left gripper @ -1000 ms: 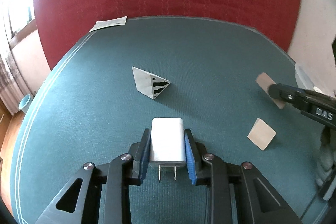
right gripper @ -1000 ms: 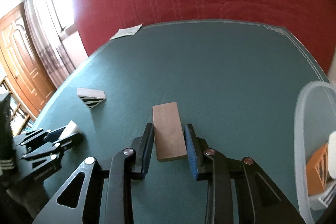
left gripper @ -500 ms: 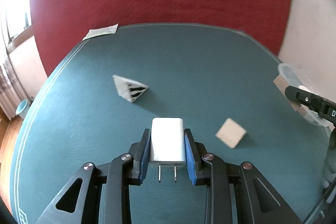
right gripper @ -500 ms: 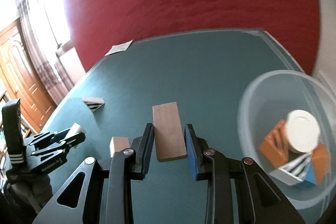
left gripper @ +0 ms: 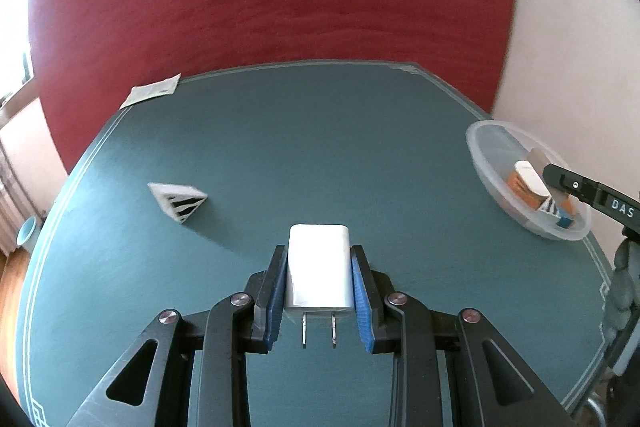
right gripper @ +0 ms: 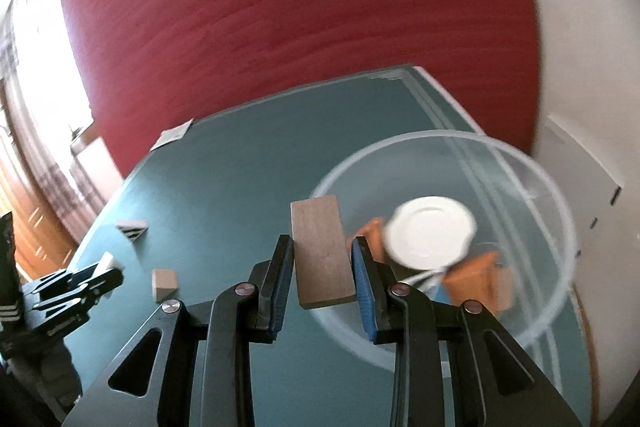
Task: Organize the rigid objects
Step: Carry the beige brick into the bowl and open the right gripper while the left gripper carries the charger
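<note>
Right tongs, wooden block lengthwise forward

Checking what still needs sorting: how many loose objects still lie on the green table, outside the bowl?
2: a striped wedge at the left and a small wooden block nearer the left gripper. Others may be hidden.
</note>
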